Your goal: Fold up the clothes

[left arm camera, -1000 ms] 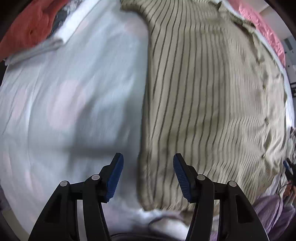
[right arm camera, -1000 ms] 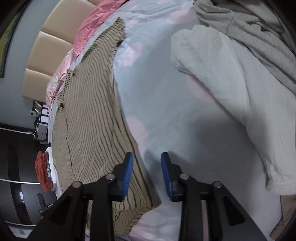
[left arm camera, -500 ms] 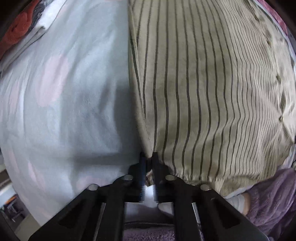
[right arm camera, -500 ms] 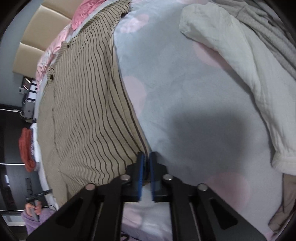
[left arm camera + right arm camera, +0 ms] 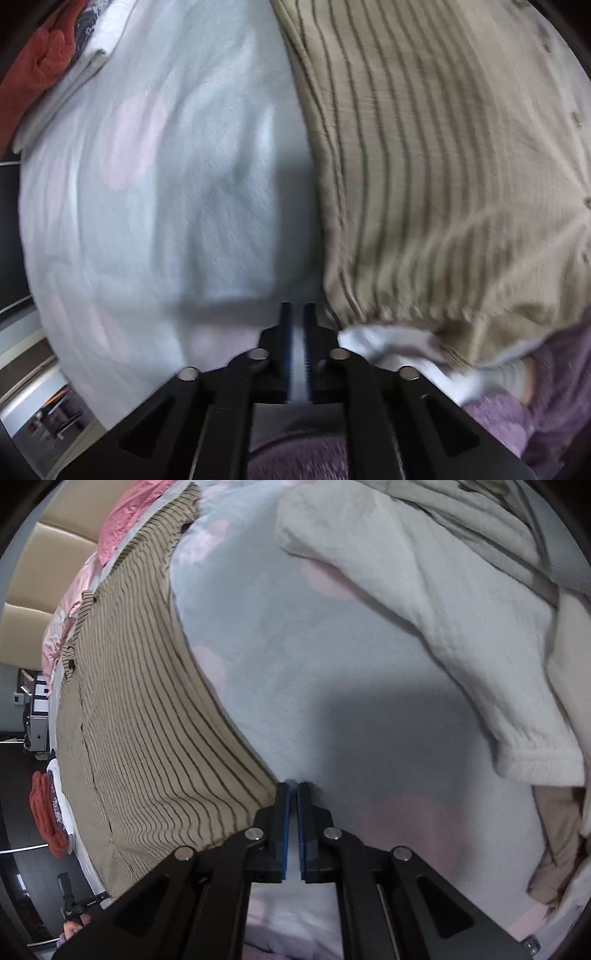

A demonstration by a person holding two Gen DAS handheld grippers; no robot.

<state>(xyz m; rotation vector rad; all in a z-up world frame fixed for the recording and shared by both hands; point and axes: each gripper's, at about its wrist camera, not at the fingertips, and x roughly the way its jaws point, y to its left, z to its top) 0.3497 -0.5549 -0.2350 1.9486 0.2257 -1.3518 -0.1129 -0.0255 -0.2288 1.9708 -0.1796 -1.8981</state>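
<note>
A tan button shirt with thin dark stripes (image 5: pixel 424 166) lies spread flat on the bed. My left gripper (image 5: pixel 297 306) sits low at the shirt's near-left corner. Its jaws are opening, with a narrow gap that shows only pale sheet, and the shirt's edge lies just right of the fingers. In the right wrist view the same shirt (image 5: pixel 140 720) fills the left side. My right gripper (image 5: pixel 292 784) rests at its near-right edge, jaws opening by a slit. The striped hem runs against the outside of the left finger; no stripe shows in the gap.
The bed has a pale blue sheet with pink dots (image 5: pixel 332 664). A white garment (image 5: pixel 443 627) and a grey one (image 5: pixel 498 509) are heaped at the right. Folded red and white cloth (image 5: pixel 37 62) sits far left. A person in purple (image 5: pixel 535 406) stands at the near edge.
Both grippers went from wide open to closed at the shirt's side edges, then parted a little. The left one sank toward the bed, and the shirt's edge now lies right of it.
</note>
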